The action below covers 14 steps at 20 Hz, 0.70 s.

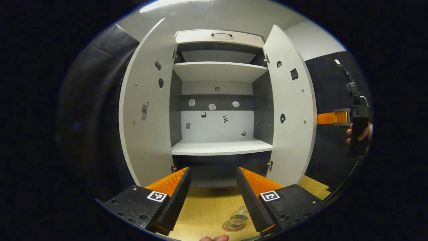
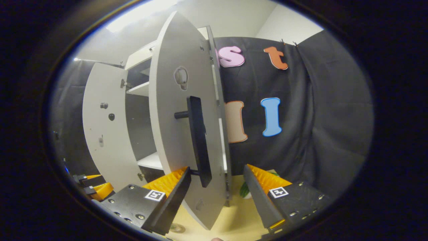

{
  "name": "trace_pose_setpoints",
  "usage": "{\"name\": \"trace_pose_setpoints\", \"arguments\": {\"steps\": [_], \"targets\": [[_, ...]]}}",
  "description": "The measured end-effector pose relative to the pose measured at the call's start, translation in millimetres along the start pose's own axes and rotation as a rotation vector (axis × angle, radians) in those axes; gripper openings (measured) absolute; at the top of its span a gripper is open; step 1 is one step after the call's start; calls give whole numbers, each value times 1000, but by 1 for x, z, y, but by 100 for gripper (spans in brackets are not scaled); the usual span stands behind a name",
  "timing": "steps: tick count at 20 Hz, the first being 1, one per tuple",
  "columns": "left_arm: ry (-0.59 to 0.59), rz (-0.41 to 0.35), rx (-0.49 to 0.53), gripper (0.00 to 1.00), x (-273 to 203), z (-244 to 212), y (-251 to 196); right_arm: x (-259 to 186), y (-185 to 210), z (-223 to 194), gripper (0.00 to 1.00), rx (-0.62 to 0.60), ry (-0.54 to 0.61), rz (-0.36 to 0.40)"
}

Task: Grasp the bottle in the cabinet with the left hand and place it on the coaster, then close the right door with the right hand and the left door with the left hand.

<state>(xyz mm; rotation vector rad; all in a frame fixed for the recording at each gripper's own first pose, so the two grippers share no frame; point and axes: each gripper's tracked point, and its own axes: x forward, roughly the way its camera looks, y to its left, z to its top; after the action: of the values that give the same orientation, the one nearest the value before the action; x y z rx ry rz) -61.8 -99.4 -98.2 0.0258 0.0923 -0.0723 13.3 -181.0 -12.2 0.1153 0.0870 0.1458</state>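
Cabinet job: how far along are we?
Done: the bottle stands on the coaster, and the left gripper is open and empty. In hand: the right gripper, open, is at the right door by its handle. Left: both doors, including the left door, are open.
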Motion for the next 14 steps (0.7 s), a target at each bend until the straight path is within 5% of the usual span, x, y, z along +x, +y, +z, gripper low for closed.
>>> {"name": "trace_pose_setpoints", "arguments": {"steps": [14], "targets": [[-45,152,-36,86,-15,25,110,87,107,-10,100,-80,-23,63]]}}
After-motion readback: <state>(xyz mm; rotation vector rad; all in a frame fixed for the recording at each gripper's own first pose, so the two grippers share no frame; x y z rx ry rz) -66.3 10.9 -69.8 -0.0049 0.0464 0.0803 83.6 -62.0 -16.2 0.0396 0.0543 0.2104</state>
